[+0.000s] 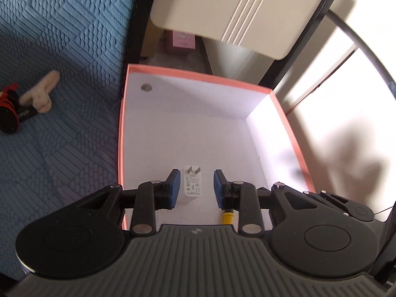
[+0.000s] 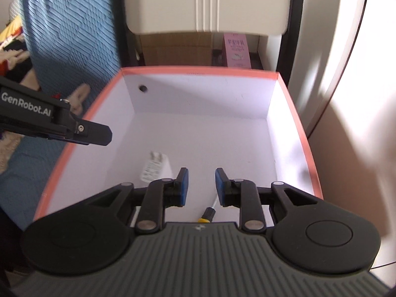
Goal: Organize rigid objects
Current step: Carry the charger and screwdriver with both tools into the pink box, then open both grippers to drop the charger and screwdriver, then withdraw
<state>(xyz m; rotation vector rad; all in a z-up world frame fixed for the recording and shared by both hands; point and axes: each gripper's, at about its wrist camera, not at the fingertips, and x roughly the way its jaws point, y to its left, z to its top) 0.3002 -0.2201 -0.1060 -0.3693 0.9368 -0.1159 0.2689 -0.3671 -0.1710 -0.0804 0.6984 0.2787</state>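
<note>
An open box with a salmon rim (image 1: 120, 133) (image 2: 307, 146) and white inside fills both views. On its floor lies a white plug charger (image 1: 192, 183) (image 2: 156, 167), prongs pointing away. A screwdriver with a yellow and black handle (image 1: 229, 217) (image 2: 208, 214) lies near the box's front wall. My left gripper (image 1: 197, 175) hangs over the charger with its blue pads apart, touching nothing. My right gripper (image 2: 201, 173) stands open above the screwdriver's tip, nothing between its pads. One of the left gripper's fingers (image 2: 99, 136) shows from the side over the box's left rim.
A blue quilted bedspread (image 1: 61, 49) lies left of the box, with a beige fluffy clip (image 1: 39, 96) and a black and red item (image 1: 10, 109) on it. Behind the box stand a cream cabinet (image 1: 222, 7), a pink carton (image 2: 237, 49) and a cardboard box (image 2: 173, 49).
</note>
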